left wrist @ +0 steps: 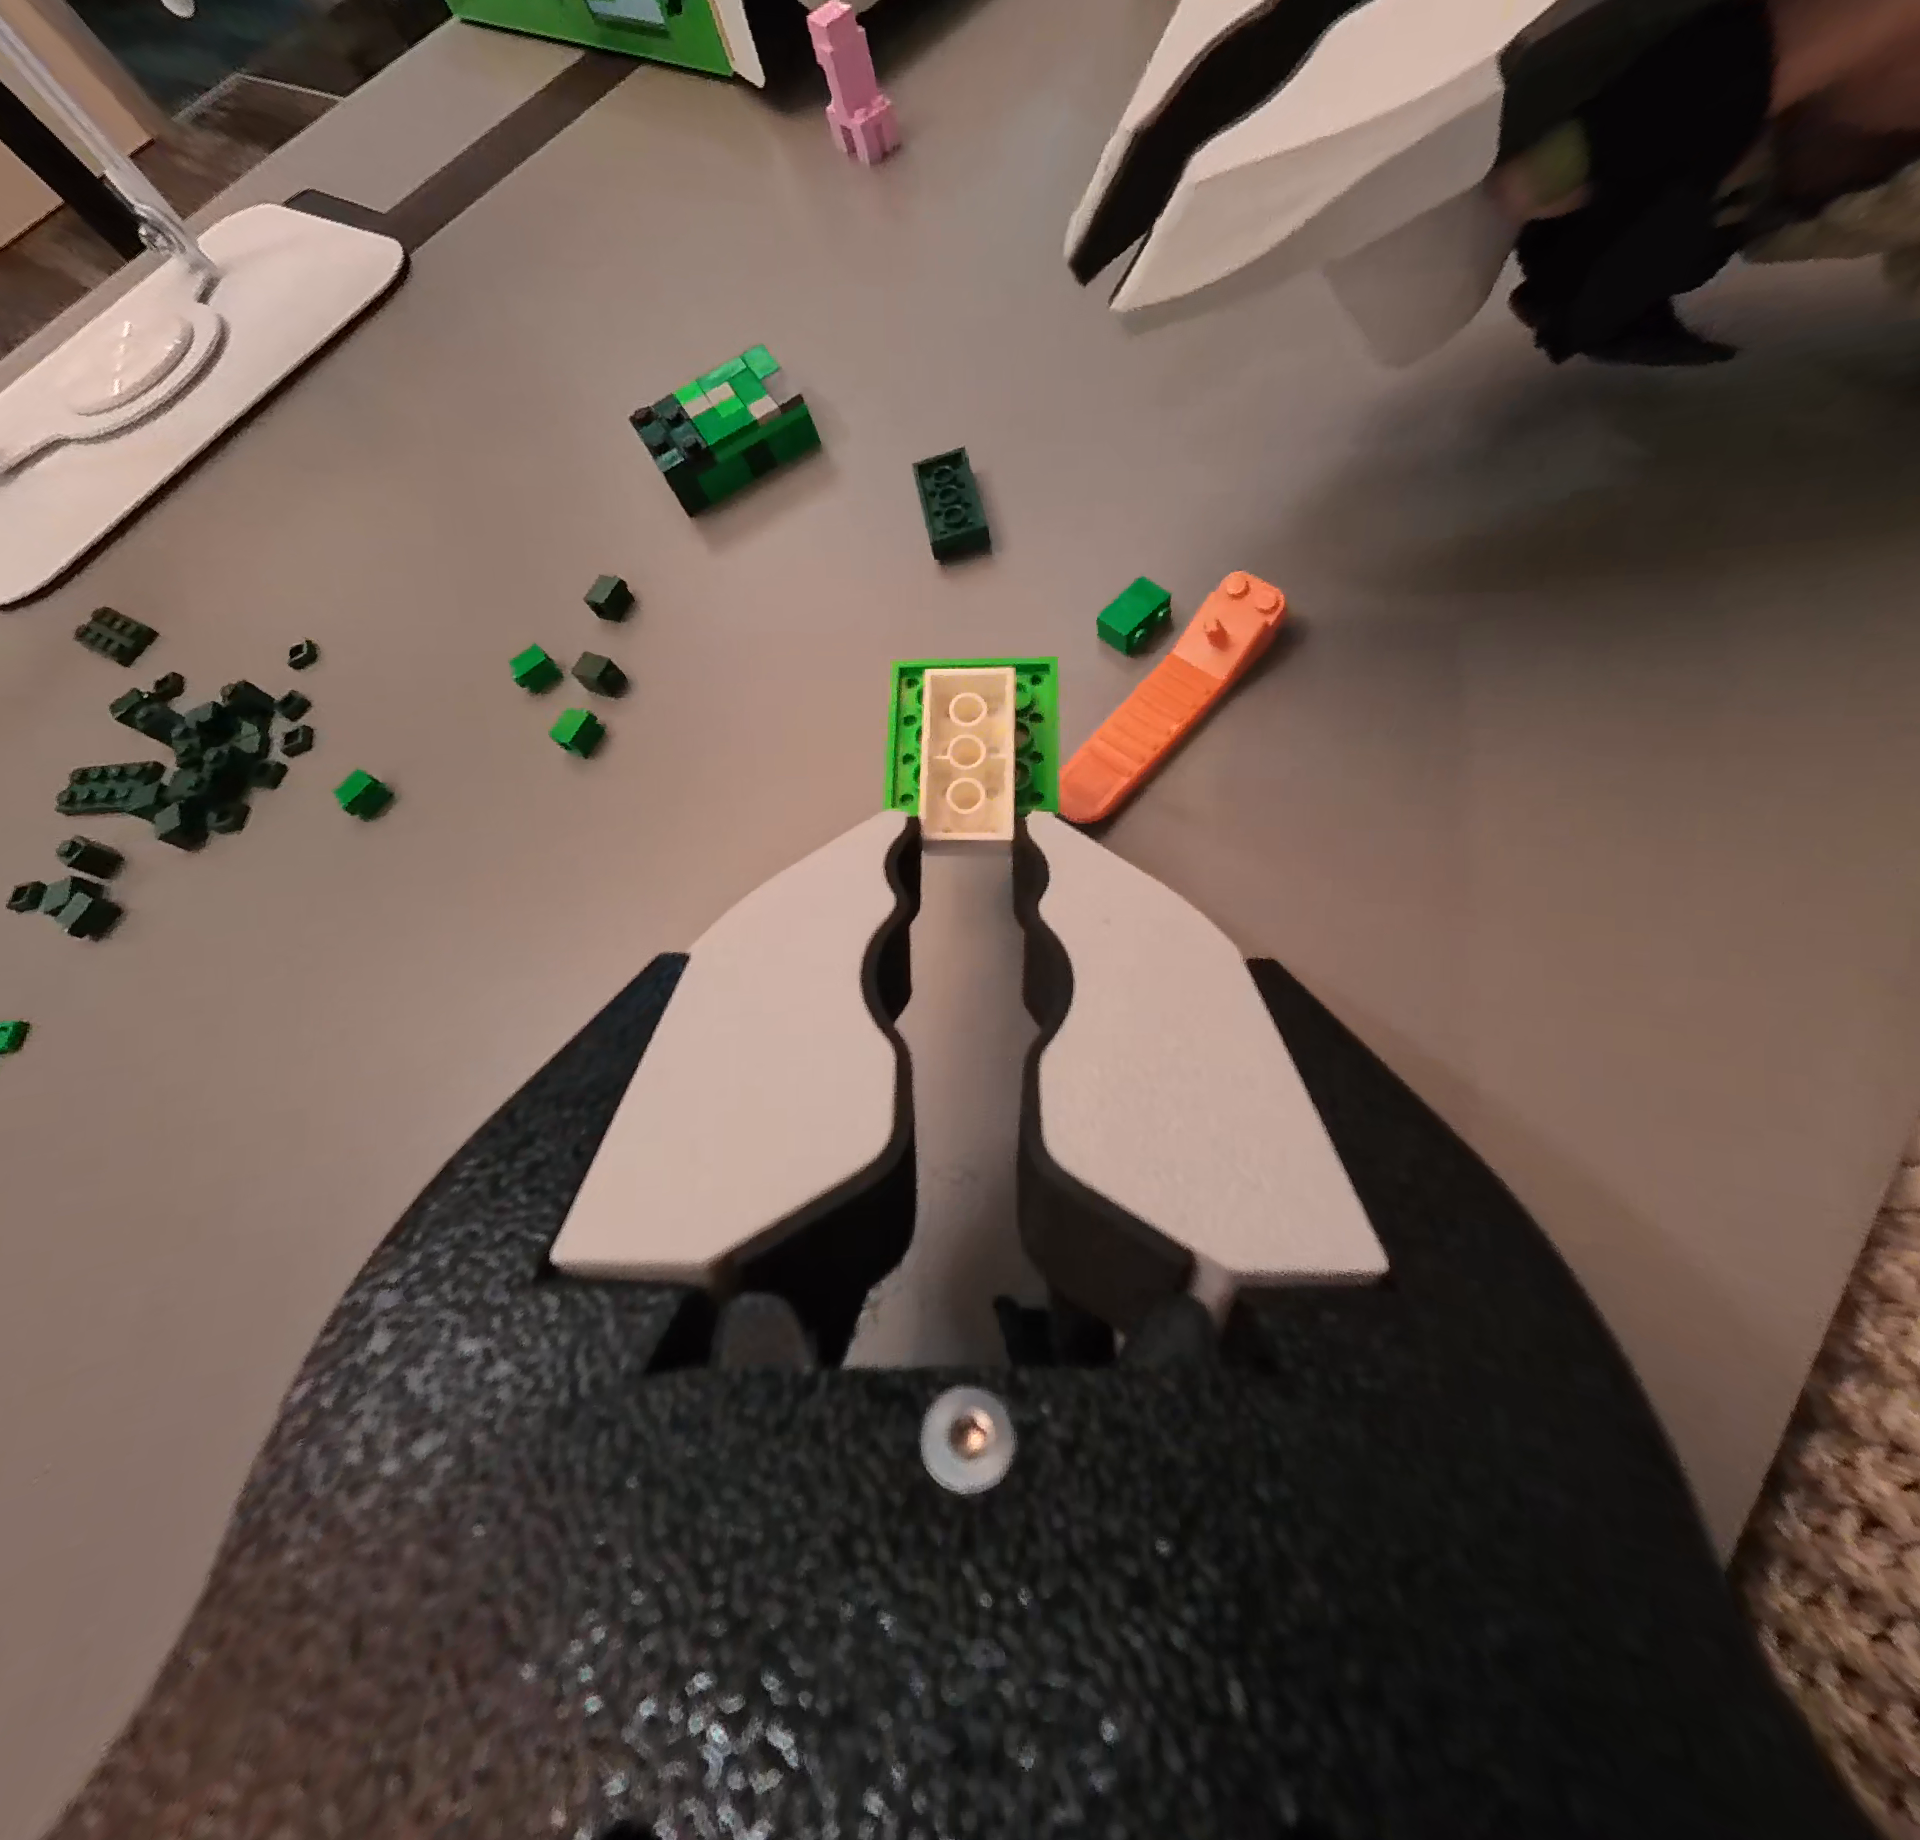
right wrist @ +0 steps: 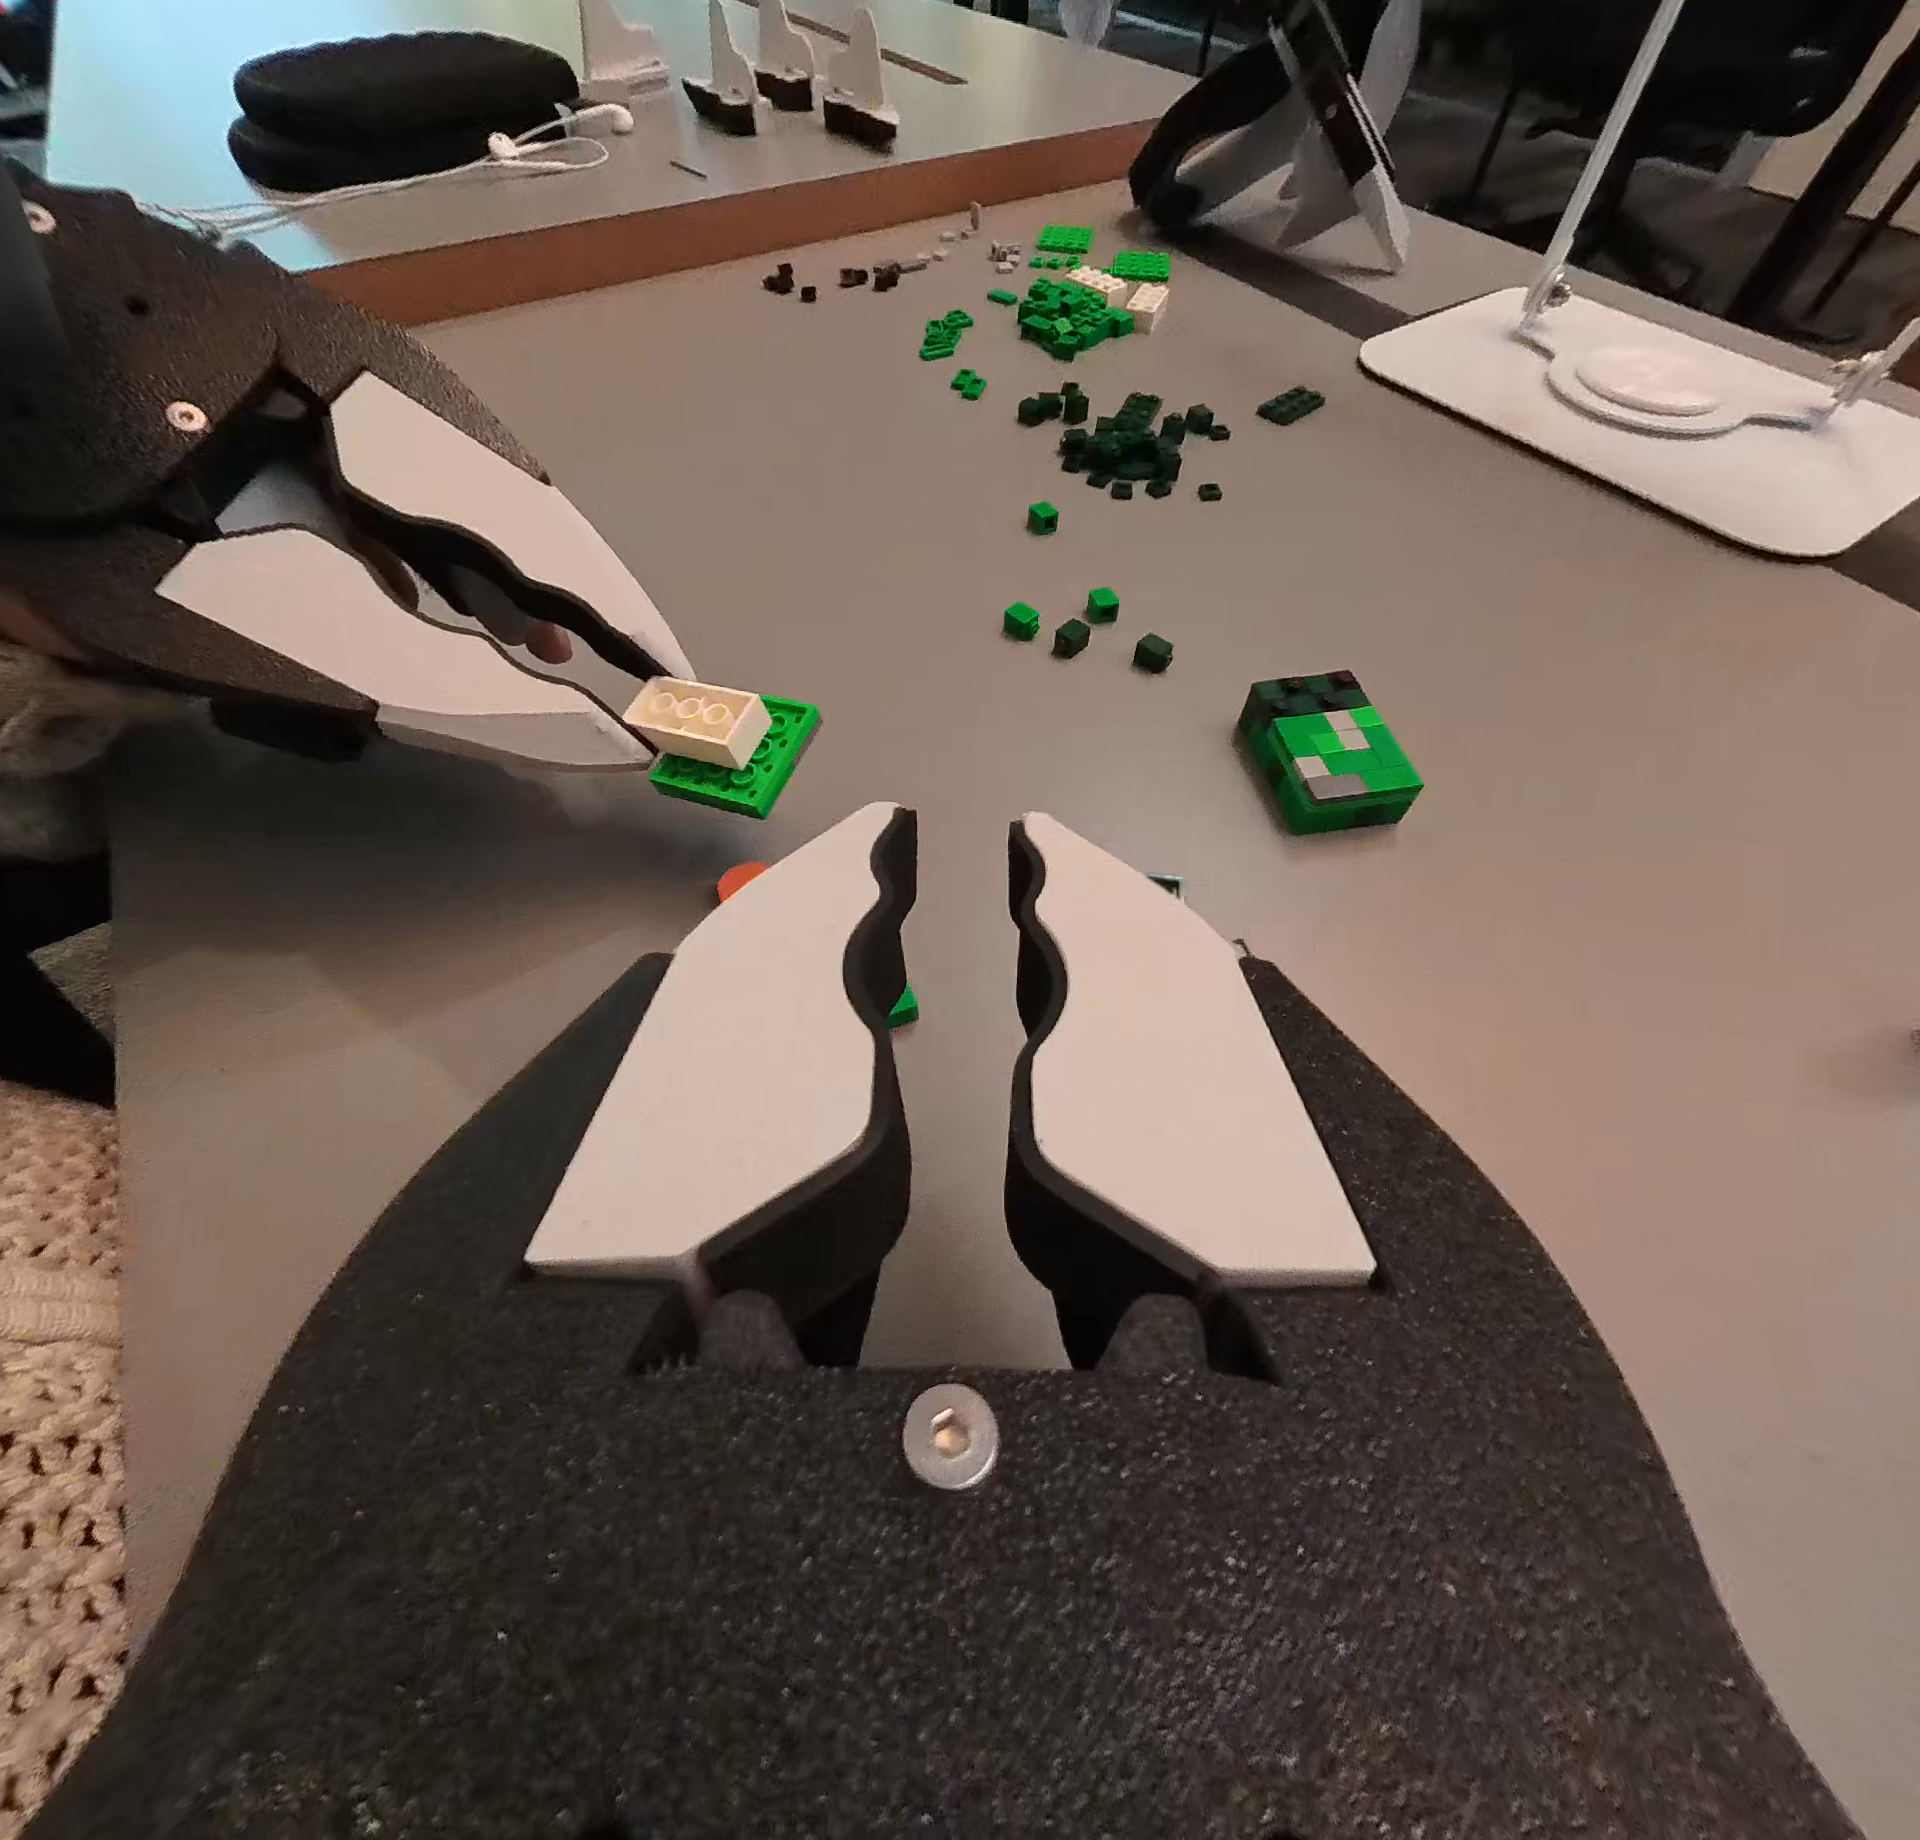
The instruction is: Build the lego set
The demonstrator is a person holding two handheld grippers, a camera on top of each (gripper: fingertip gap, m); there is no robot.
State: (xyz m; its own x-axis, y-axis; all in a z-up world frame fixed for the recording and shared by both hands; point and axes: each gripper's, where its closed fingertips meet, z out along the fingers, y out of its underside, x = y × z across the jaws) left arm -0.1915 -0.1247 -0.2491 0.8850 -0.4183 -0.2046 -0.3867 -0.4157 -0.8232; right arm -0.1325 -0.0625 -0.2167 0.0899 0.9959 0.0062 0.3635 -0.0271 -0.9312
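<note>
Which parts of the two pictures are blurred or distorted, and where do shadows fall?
Left wrist view: the right gripper at upper right is motion-blurred, and a soft shadow lies on the table below it; the wide lens bends the edges. Right wrist view: mostly sharp; the left gripper shades the table beneath.

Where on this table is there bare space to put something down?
Bare table lies between the left gripper holding the white brick and the loose green cubes. It is crowded farther back, at the dark green pile and the bright green pile.
</note>
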